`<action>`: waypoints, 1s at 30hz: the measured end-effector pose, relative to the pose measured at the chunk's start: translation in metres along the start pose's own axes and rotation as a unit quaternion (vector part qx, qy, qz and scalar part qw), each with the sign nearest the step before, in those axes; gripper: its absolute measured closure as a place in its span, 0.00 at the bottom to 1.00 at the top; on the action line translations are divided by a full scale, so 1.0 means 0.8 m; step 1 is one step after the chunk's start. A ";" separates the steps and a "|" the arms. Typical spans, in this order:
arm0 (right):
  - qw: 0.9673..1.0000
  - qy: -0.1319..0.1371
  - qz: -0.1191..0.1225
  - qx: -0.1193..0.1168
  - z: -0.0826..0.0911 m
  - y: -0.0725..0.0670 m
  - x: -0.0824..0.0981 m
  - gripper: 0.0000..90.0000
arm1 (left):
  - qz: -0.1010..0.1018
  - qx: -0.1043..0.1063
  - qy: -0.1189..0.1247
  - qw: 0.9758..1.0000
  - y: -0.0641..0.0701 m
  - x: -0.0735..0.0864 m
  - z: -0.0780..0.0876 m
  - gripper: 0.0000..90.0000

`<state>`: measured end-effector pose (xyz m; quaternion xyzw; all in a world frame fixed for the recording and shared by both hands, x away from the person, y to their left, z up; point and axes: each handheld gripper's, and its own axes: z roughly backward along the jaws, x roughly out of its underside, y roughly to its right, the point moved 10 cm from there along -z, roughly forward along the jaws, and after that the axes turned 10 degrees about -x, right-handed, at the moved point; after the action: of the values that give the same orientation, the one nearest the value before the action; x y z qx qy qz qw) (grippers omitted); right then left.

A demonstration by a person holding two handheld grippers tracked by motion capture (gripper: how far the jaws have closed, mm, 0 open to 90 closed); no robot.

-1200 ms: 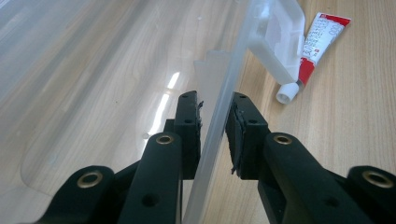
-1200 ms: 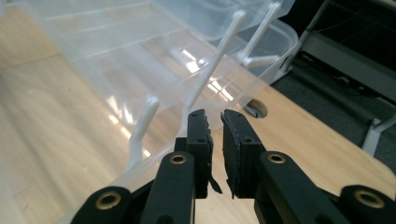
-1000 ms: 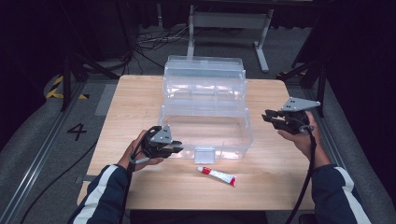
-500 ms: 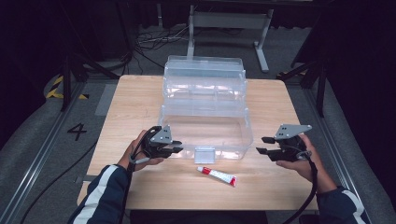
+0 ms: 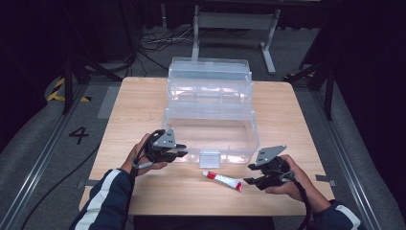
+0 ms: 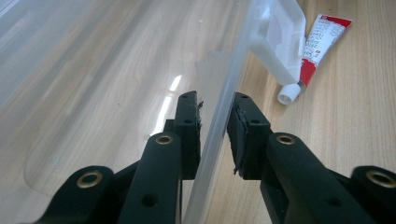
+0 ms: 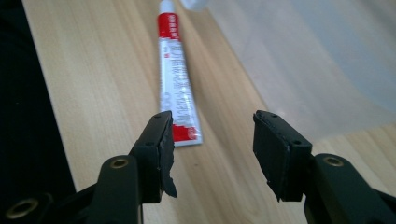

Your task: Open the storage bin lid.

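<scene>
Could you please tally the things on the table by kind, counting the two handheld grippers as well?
Clear plastic box, lid open: 1
Red-and-white tube: 1
Handheld grippers: 2, the left gripper closed on the box's front wall, the right gripper open near the tube
Total: 4

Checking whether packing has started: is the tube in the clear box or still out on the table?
Out. The tube lies flat on the table, in front of the box.
</scene>
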<state>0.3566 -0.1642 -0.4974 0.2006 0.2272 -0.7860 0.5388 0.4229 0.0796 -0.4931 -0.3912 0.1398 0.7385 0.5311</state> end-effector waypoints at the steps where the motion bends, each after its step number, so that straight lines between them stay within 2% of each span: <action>1: 1.000 -0.006 0.007 -0.007 -0.006 -0.005 -0.003 0.54 | 0.000 0.000 0.001 1.000 0.000 0.000 0.000 0.83; 7: 0.999 -0.035 0.018 -0.027 -0.037 -0.016 -0.013 0.53 | 0.002 -0.001 0.001 1.000 0.000 0.000 0.000 0.83; 13: 0.998 -0.053 0.025 -0.034 -0.060 -0.021 -0.029 0.53 | 0.001 -0.001 0.000 1.000 0.000 0.000 0.000 0.83; 16: 0.996 -0.068 0.038 -0.041 -0.079 -0.026 -0.040 0.54 | 0.004 0.000 0.002 1.000 0.000 0.000 0.000 0.83; 21: 0.995 -0.079 0.045 -0.043 -0.094 -0.026 -0.048 0.54 | 0.004 0.000 0.002 1.000 0.000 0.000 0.000 0.83; 23: 0.995 -0.081 0.041 -0.038 -0.097 -0.024 -0.052 0.56 | 0.005 -0.001 0.003 1.000 0.000 0.000 0.000 0.83; 30: 0.994 -0.095 0.038 -0.041 -0.105 -0.022 -0.051 0.59 | 0.005 0.000 0.003 1.000 0.000 0.000 0.000 0.83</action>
<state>0.3598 -0.0793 -0.5407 0.1108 0.1995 -0.7706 0.5951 0.4225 0.0794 -0.4931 -0.3930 0.1435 0.7400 0.5267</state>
